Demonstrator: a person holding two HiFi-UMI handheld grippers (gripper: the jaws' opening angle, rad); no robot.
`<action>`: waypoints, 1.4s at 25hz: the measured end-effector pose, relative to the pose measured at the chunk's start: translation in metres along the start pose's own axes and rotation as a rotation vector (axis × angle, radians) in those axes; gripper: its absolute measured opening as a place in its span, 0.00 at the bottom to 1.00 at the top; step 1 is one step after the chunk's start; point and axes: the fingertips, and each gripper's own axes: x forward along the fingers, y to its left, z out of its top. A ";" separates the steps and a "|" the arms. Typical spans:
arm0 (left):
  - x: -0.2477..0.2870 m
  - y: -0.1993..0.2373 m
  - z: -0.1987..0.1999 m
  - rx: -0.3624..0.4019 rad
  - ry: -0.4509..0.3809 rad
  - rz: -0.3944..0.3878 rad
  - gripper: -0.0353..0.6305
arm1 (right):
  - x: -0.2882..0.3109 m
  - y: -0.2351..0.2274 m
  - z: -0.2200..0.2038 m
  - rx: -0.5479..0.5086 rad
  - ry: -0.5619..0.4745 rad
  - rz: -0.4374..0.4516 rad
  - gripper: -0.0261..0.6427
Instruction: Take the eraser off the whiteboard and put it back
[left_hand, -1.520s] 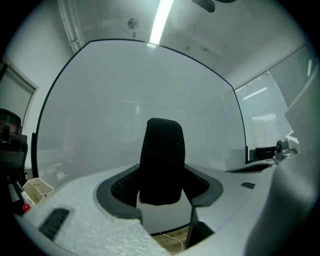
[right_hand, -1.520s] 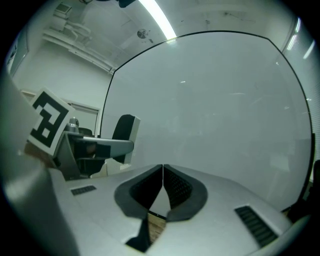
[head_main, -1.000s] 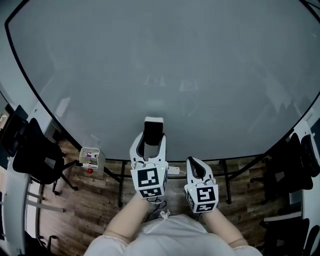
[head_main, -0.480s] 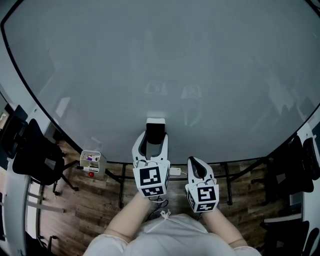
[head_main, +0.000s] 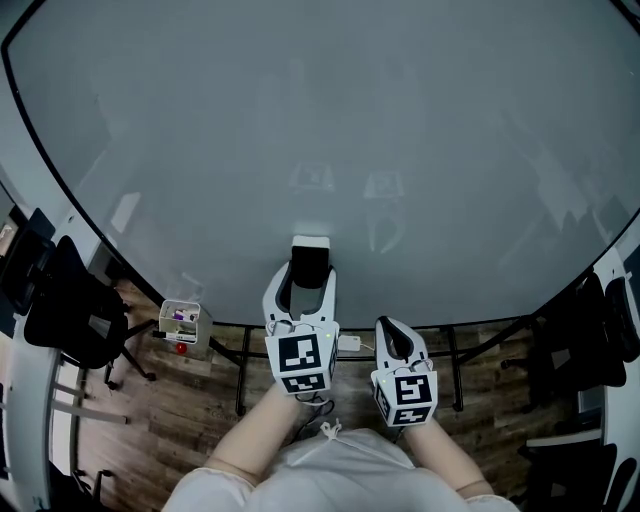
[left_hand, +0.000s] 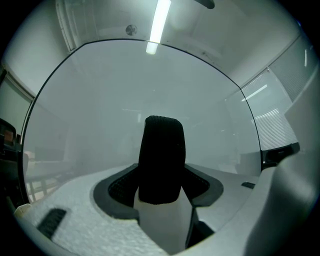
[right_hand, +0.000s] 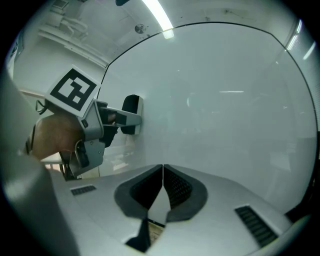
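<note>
Holding position: left hand-held gripper (head_main: 306, 282), jaws set wide and closed on the eraser (head_main: 310, 250), pads appearing to bear on both its sides. Eraser: black body, pale face turned to the whiteboard (head_main: 320, 130), standing low and near centre of the board, just above its lower edge. In the right gripper view the pale face sits at the board surface, seemingly touching it. Right hand-held gripper (head_main: 388, 326): jaws together, nothing between them, parked near and to the right of the left one, short of the board. Change over the last second: very little. Eraser and both grippers sit marginally lower in the head view, and the board's outline and the small marker box (head_main: 180, 320) at the lower left shift with them, so this reads as a slight nod of the head camera rather than a move of the eraser. Grip width unchanged. Meaning for the task, as a judgement: a pause with the eraser at the board. The frames do not settle whether this is the moment before lifting it off or just after setting it back. Either way, the left grip has not been let go.
</note>
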 end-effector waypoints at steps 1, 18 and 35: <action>-0.002 -0.001 0.000 0.004 -0.003 -0.004 0.43 | -0.001 0.001 -0.001 0.001 0.001 0.003 0.08; -0.064 -0.034 -0.070 0.017 0.136 -0.100 0.48 | -0.020 0.021 -0.011 0.006 -0.001 0.066 0.08; -0.110 -0.048 -0.102 -0.013 0.191 -0.085 0.08 | -0.039 0.039 -0.022 0.013 0.010 0.113 0.08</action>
